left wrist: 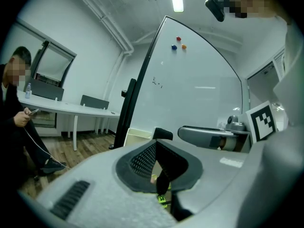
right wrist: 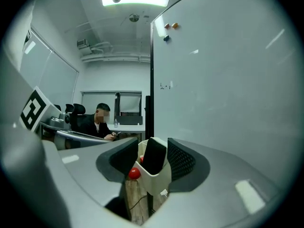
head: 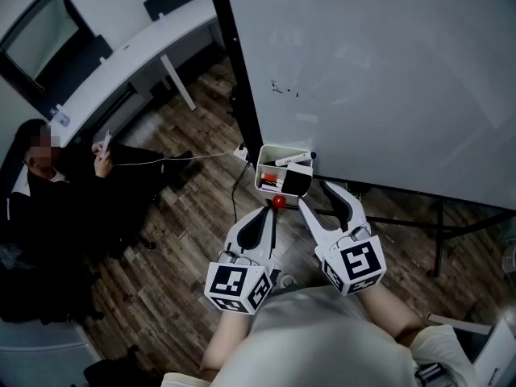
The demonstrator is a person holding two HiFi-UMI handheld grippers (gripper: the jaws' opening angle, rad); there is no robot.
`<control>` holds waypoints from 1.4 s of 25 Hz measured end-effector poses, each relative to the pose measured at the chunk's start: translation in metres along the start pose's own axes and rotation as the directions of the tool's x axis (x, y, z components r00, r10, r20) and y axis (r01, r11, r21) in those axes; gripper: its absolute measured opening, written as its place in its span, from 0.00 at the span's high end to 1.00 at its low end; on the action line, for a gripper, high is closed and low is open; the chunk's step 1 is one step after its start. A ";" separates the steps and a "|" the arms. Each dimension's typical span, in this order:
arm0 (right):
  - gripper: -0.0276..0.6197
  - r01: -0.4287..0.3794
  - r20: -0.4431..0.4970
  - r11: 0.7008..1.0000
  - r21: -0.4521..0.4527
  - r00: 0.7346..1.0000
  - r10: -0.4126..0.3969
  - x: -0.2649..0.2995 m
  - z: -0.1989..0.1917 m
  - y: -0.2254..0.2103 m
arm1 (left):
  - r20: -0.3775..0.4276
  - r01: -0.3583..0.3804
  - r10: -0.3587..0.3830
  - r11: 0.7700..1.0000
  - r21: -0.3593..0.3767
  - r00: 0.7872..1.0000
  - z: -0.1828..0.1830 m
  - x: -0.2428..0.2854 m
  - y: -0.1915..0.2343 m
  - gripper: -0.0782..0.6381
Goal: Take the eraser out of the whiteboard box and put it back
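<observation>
Head view: the eraser (head: 297, 182) stands upright in the white box (head: 267, 185) fixed at the lower edge of the whiteboard (head: 387, 71), with a marker (head: 292, 159) lying across the box top. The eraser has not yet been taken out.

Right tool (head: 313, 193): released, jaws apart, tips just short of the box. The right gripper view shows both the eraser and the near box wall framed between the jaws, with neither pad touching anything.

Left tool (head: 266, 212): clenched on nothing, tips together, held back below and to the left of the box.

Risks, as judged:
- The jaws line up with the box as much as with the eraser. Closing here could pinch the box wall, and a pull might then drag the box off the board.
- A shallow bite on the eraser's top edge could slip as it is lifted.
- The marker sits close above and could be knocked out.
- A red ball (head: 278, 201) hangs just under the box, near the inner jaw.

Pose: both forearms reach forward from the body, tools roughly level and tipped slightly down toward the board, the right ahead of the left.
</observation>
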State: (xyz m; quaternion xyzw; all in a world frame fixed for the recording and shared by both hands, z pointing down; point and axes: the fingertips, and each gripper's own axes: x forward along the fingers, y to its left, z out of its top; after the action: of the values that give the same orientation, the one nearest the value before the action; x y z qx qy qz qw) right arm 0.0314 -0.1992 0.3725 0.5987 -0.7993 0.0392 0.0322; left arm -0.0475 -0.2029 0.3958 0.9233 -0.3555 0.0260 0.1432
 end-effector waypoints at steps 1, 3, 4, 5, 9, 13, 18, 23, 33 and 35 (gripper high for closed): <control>0.69 -0.003 0.006 1.000 -0.002 1.000 0.003 -0.004 0.001 0.000 | 0.000 -0.002 0.002 1.000 0.001 1.000 -0.001 -0.001 -0.003 0.88; 0.77 -0.014 0.015 1.000 -0.006 1.000 0.014 -0.012 0.004 0.001 | 0.001 -0.008 0.008 1.000 0.003 1.000 -0.003 -0.002 -0.010 0.88; 0.81 -0.021 0.017 1.000 -0.007 1.000 0.021 -0.016 0.005 0.002 | 0.001 -0.012 0.012 1.000 0.003 1.000 -0.003 -0.003 -0.013 0.89; 0.83 -0.029 0.017 1.000 -0.008 0.999 0.029 -0.020 0.006 0.002 | 0.001 -0.015 0.015 1.000 0.002 1.000 -0.003 -0.004 -0.016 0.88; 0.88 -0.049 0.015 0.999 -0.019 0.999 0.049 -0.036 0.007 0.002 | 0.004 -0.027 0.027 1.000 0.001 1.000 -0.006 -0.008 -0.031 0.88; 0.93 -0.059 0.023 0.998 -0.020 0.998 0.059 -0.052 0.009 0.000 | 0.007 -0.040 0.040 0.999 -0.004 0.999 -0.009 -0.011 -0.045 0.88; 0.95 -0.088 0.028 0.996 -0.016 0.996 0.088 -0.070 0.010 -0.003 | 0.020 -0.055 0.055 0.998 -0.006 0.998 -0.011 -0.013 -0.065 0.88; 0.95 -0.122 0.021 0.992 -0.014 0.992 0.122 -0.087 0.008 -0.005 | 0.037 -0.085 0.086 0.996 -0.018 0.996 -0.013 -0.016 -0.081 0.88; 0.95 -0.186 0.008 0.982 -0.016 0.982 0.186 -0.110 -0.001 -0.009 | 0.051 -0.144 0.146 0.989 -0.031 0.988 -0.023 -0.024 -0.106 0.89; 0.95 -0.196 0.006 0.980 -0.017 0.981 0.196 -0.114 -0.003 -0.008 | 0.055 -0.154 0.156 0.988 -0.031 0.986 -0.025 -0.027 -0.109 0.88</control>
State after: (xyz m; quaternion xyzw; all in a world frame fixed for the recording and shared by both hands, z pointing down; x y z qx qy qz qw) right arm 0.0713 -0.0918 0.3644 0.5168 -0.8549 0.0334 0.0301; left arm 0.0066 -0.1013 0.3888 0.8912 -0.4306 0.0061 0.1429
